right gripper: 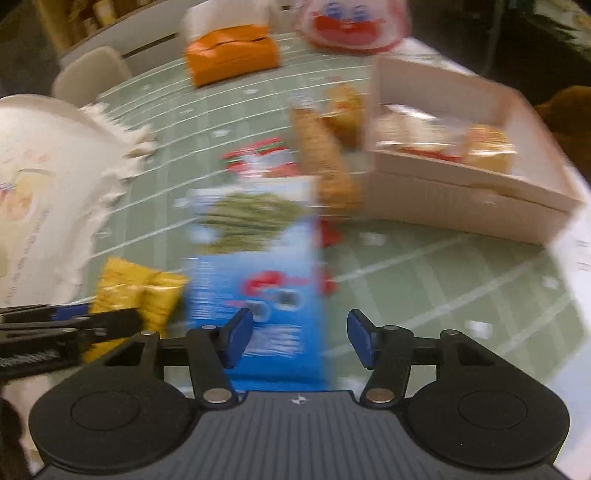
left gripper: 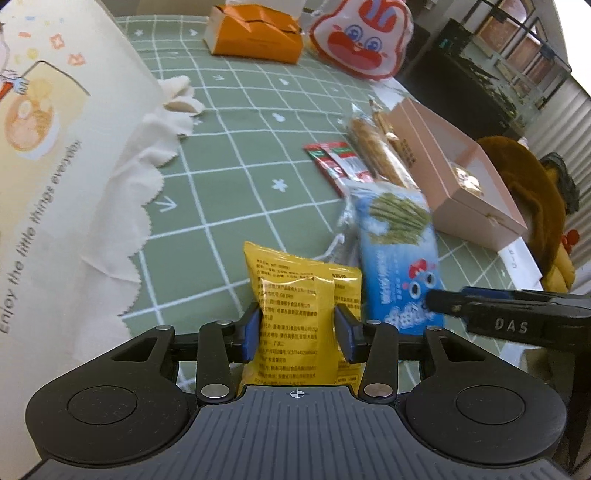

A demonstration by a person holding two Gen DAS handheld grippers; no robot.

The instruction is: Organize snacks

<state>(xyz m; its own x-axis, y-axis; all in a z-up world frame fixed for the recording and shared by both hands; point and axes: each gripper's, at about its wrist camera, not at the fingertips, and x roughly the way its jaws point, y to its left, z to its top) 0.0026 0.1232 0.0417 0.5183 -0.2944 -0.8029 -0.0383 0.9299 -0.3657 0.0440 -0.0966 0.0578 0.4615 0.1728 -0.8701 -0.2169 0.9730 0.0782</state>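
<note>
Green tablecloth: yellow packet between left tool pads.

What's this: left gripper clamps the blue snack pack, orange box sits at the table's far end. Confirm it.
Not quite. The left gripper is clamped on the yellow snack pack, not the blue snack pack, which lies beside it to the right; the left wrist view shows this. The orange box does sit at the table's far end.
</note>
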